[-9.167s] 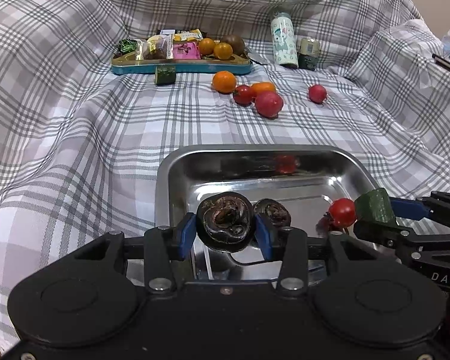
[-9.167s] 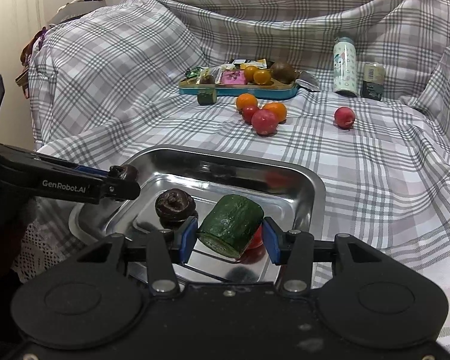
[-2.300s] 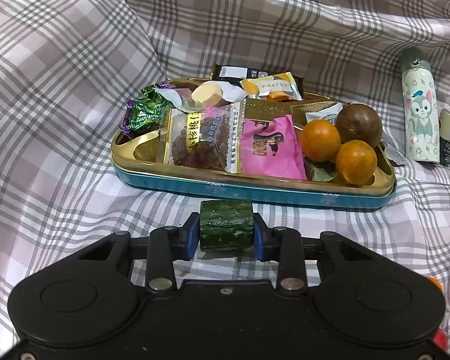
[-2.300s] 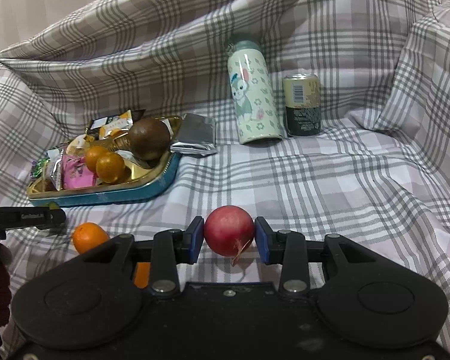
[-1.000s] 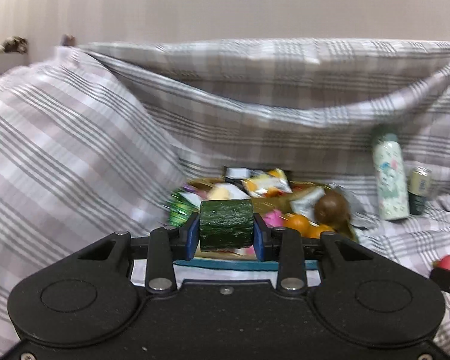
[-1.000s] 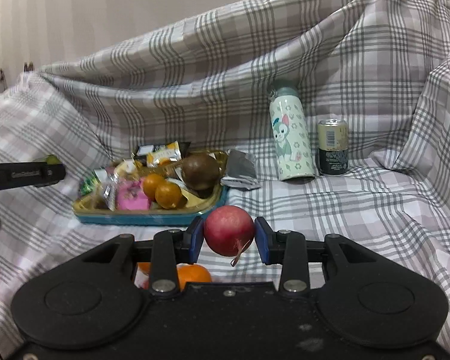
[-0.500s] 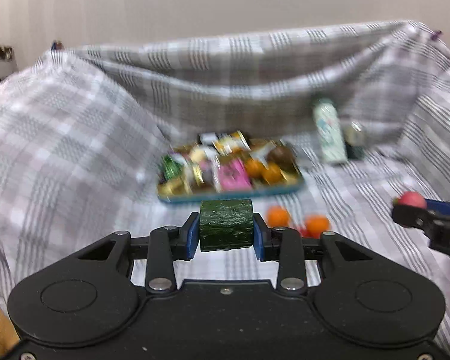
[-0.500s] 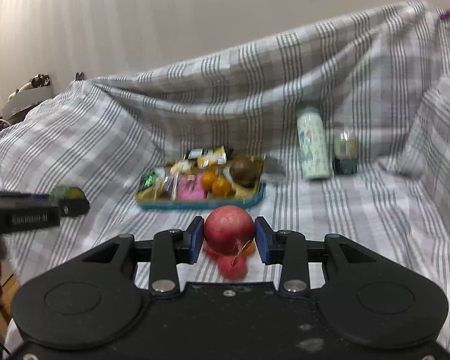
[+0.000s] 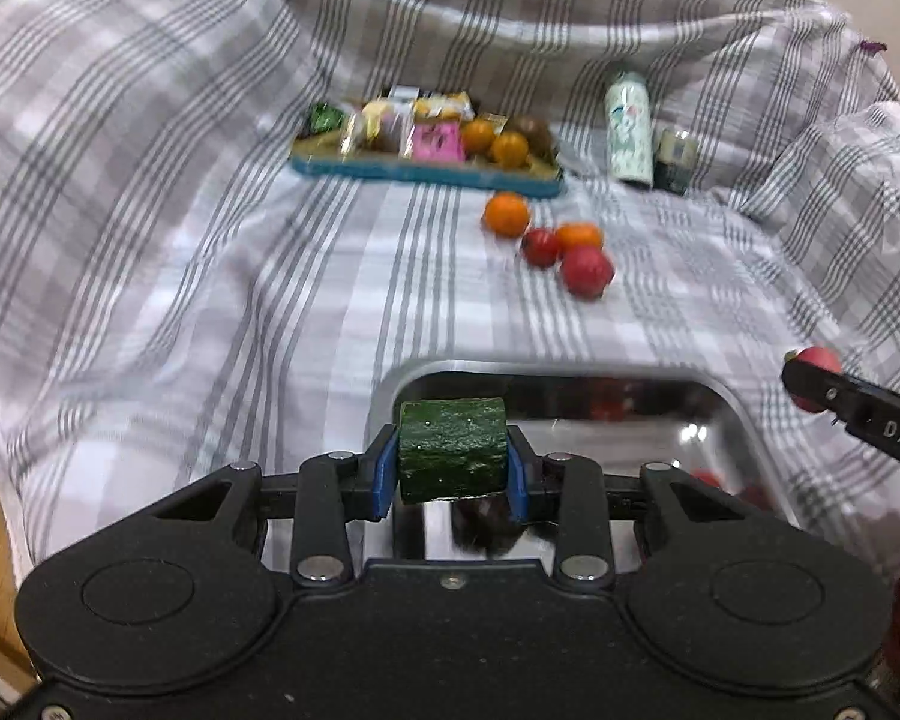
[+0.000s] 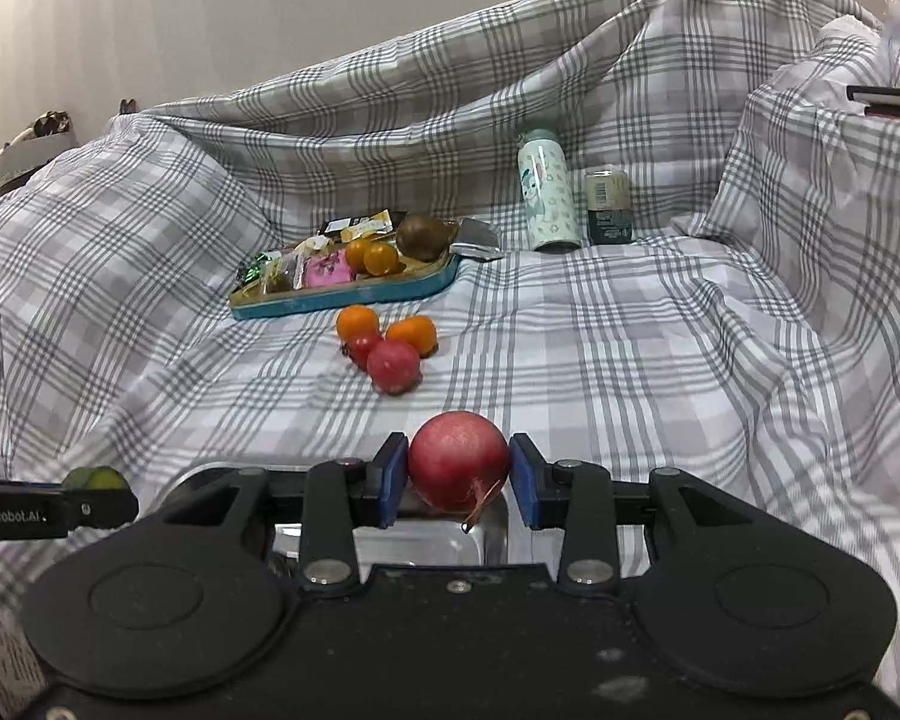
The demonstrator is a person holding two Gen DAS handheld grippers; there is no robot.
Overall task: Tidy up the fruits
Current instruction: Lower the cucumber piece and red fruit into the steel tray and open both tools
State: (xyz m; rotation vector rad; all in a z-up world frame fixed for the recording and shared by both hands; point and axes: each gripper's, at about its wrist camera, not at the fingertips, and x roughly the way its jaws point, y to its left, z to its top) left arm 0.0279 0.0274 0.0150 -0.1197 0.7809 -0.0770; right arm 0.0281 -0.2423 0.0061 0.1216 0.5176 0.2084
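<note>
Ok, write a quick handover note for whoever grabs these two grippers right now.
Left gripper: shut on the cucumber piece, held over the steel tray.
Right gripper: shut on a red fruit, near the tray's edge.
Done: a dark fruit and something red lie in the tray, blurred.
Left: drop both pieces, then fetch the two oranges and two red fruits loose on the plaid cloth.

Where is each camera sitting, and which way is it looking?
Left wrist view: rides on the left gripper, looking forward over its cucumber chunk and the steel tray; the right gripper shows at the right edge.
Right wrist view: rides on the right gripper, looking past its red fruit across the checked cloth; the left gripper shows at the left.
Both see the snack tin.
</note>
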